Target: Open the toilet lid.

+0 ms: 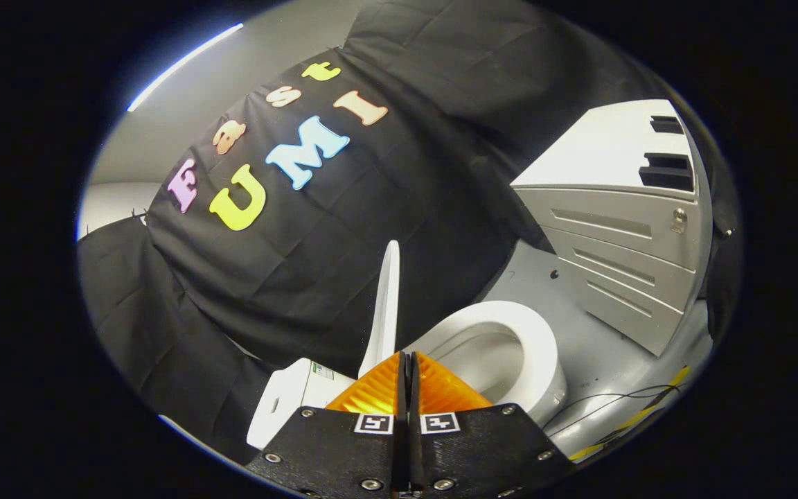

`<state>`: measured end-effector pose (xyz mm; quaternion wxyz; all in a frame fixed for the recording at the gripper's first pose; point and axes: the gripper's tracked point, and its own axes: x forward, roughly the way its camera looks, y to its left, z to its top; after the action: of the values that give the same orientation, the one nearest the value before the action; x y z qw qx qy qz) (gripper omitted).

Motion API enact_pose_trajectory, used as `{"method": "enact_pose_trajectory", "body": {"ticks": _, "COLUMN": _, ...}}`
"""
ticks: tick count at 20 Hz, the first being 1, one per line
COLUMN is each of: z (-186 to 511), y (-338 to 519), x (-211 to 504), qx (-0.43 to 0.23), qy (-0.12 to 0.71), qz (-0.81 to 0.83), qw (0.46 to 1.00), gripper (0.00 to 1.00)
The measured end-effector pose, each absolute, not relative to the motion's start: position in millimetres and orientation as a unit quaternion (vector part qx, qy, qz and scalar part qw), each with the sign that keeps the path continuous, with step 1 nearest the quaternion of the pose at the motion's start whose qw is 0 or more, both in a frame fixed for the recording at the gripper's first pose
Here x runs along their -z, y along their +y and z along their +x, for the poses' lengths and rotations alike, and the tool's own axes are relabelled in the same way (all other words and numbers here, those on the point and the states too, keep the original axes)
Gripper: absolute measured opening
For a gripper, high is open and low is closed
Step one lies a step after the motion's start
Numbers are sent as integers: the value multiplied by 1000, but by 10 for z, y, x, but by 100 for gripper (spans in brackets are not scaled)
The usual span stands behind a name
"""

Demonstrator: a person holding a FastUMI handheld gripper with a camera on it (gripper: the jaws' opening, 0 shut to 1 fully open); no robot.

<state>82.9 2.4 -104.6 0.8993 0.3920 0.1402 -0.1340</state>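
A white toilet [530, 360] stands on the grey floor just beyond my fingers, its bowl [489, 353] uncovered. The white lid [386, 305] is raised and stands nearly upright, seen edge-on, directly ahead of my fingertips. The cistern [288, 402] sits behind the lid, against the black cloth wall. My gripper [407, 357] is shut, its two fingers pressed together with nothing between them; the tips sit just in front of the lid's lower part, and I cannot tell whether they touch it.
A grey-white cabinet [621, 235] with drawer fronts and dark slots stands beyond the toilet. Grey floor [607, 360] lies between toilet and cabinet, with thin black cables [621, 402] and yellow tape near the toilet's base. Black cloth [246, 305] drapes behind.
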Motion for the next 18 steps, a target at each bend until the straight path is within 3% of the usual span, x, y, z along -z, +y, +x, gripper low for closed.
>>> {"method": "enact_pose_trajectory", "body": {"ticks": 18, "z": 1037, "y": 650, "x": 401, "qx": 114, "qy": 119, "qz": 289, "qw": 943, "gripper": 0}}
